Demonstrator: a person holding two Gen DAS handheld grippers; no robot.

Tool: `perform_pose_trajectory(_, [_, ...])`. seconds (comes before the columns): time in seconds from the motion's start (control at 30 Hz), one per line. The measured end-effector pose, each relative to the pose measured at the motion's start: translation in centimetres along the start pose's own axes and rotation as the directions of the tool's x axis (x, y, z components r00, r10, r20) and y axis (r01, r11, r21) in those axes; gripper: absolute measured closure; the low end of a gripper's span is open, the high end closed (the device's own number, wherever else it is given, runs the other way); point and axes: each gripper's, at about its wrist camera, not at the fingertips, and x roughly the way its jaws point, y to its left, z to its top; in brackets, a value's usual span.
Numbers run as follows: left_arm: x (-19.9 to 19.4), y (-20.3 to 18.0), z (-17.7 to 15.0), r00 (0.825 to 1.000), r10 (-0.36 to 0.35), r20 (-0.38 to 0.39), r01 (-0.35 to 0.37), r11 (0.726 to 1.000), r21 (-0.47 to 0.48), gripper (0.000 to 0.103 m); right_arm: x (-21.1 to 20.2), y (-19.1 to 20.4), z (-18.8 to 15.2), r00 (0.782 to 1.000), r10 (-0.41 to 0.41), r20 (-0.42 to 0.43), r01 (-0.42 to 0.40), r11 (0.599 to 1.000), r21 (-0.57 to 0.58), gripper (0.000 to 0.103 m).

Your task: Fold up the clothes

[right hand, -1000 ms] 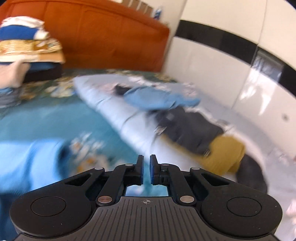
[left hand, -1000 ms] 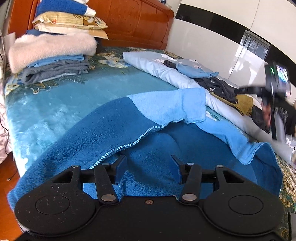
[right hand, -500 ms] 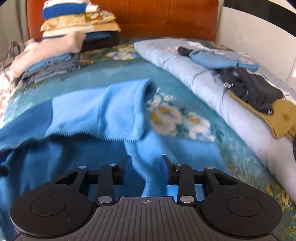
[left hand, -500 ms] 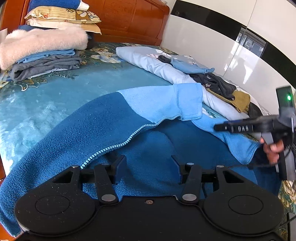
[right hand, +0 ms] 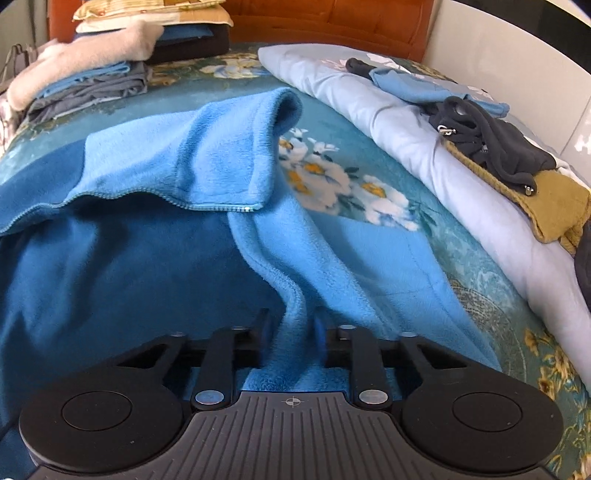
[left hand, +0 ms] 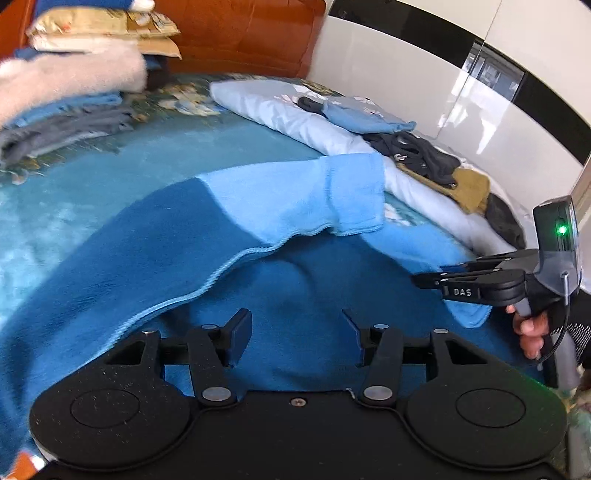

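A two-tone blue fleece jacket (left hand: 155, 251) with a zip edge lies spread on the bed, its light blue collar part (right hand: 221, 155) folded over the dark body. My left gripper (left hand: 295, 332) hovers just over the dark blue fleece, jaws opening, nothing between them. My right gripper (right hand: 291, 332) is closing on a raised fold of the light blue fleece, and its pads pinch that fold. In the left wrist view the right gripper (left hand: 432, 275) lies at the jacket's right edge, held by a person's hand (left hand: 532, 328).
A pale blue quilt (right hand: 388, 110) runs along the right side with unfolded clothes (right hand: 491, 144) on it. Folded clothes and pillows (left hand: 74, 96) are stacked by the wooden headboard (left hand: 240, 33). A white wall panel (left hand: 424, 74) stands to the right.
My right gripper came down from above the quilt to the jacket's right edge, opened, and closed on a fold of light blue fleece. The left gripper shifted forward a little over the jacket.
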Motion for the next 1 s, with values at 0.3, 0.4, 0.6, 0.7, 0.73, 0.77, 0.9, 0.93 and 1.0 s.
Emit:
perform_pose_trajectory(0.3, [8.0,-0.9,5.0,0.98,-0.193,-0.048,0.19,0.98,-0.062,0.044,-2.3,-2.5,4.3,0.985,-0.139,0.103,0.142,0.99,-0.015,0.095])
perform_pose_trajectory(0.4, [10.1,0.2,6.1,0.973,-0.229,-0.014,0.222,0.955,-0.196,0.041,-2.5,-2.8,5.4,0.967,-0.208,0.144,0.219,0.974,-0.06,0.095])
perform_pose_trajectory(0.6, [11.4,1.0,8.3,0.984,-0.161,0.071,0.173,0.958,-0.23,0.046,-1.5,-4.3,7.3,0.954,-0.253,0.164,0.262,0.964,-0.041,0.095])
perform_pose_trajectory(0.7, [11.2,1.0,9.3,0.989,-0.082,0.12,0.102,0.98,-0.171,0.054,-1.1,-5.4,8.0,0.935,-0.301,0.19,0.307,0.952,-0.005,0.097])
perform_pose_trajectory(0.73, [11.2,1.0,9.7,0.99,-0.059,0.129,0.079,0.985,-0.152,0.054,-1.0,-5.8,8.4,0.929,-0.314,0.195,0.319,0.948,0.009,0.097])
perform_pose_trajectory(0.77, [11.2,1.1,10.0,0.99,-0.04,0.134,0.059,0.989,-0.138,0.055,-0.7,-6.2,8.7,0.928,-0.318,0.193,0.32,0.947,0.022,0.097])
perform_pose_trajectory(0.9, [11.5,2.2,10.8,0.99,0.015,0.142,0.003,0.992,-0.126,0.055,0.2,-7.4,9.3,0.935,-0.309,0.173,0.302,0.951,0.066,0.097])
perform_pose_trajectory(0.93, [11.6,2.6,11.1,0.99,0.028,0.139,-0.01,0.992,-0.128,0.055,0.3,-7.5,9.2,0.938,-0.303,0.17,0.295,0.953,0.071,0.097])
perform_pose_trajectory(1.0, [11.8,3.3,11.5,0.99,0.055,0.133,-0.037,0.99,-0.134,0.055,0.4,-7.4,8.6,0.943,-0.292,0.16,0.285,0.956,0.062,0.097])
